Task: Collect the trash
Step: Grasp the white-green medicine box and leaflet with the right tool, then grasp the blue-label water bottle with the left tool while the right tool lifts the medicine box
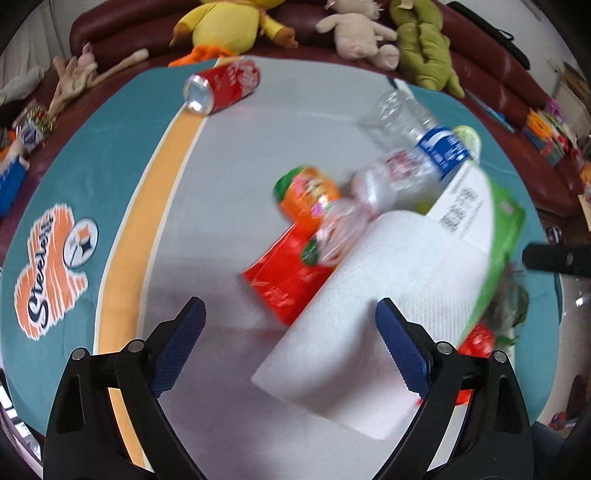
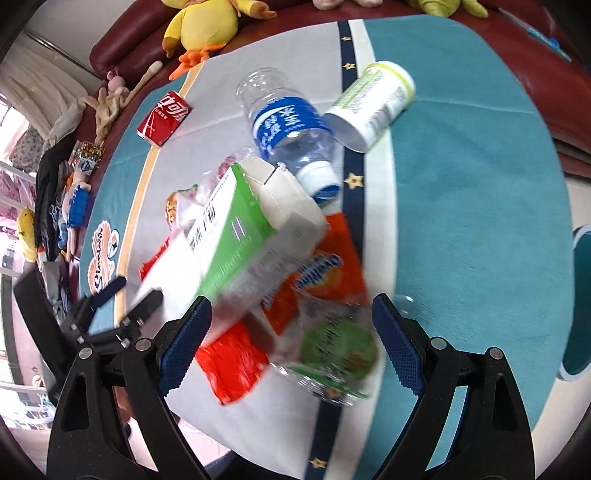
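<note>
A heap of trash lies on a grey, teal and orange cloth [image 1: 92, 177]. In the left wrist view it holds a white paper towel [image 1: 369, 314], a red wrapper [image 1: 291, 280], an orange-labelled bottle [image 1: 310, 195], a clear blue-labelled bottle [image 1: 424, 133] and a green-and-white box [image 1: 476, 210]. A red cola can [image 1: 225, 86] lies apart at the far left. My left gripper [image 1: 291, 325] hangs open over the towel's near end. My right gripper [image 2: 291, 317] is open above the box [image 2: 240, 236], an orange snack wrapper [image 2: 332, 266] and a green-labelled plastic packet [image 2: 336, 350]. Neither holds anything.
A white-and-green canister [image 2: 373, 103] lies beside the blue-labelled bottle [image 2: 291, 129]. A teal bin rim [image 2: 580, 302] shows at the right edge. Plush toys [image 1: 229, 26] sit on a dark red sofa [image 1: 491, 81] behind the cloth. The left gripper [image 2: 133, 295] appears at the pile's left.
</note>
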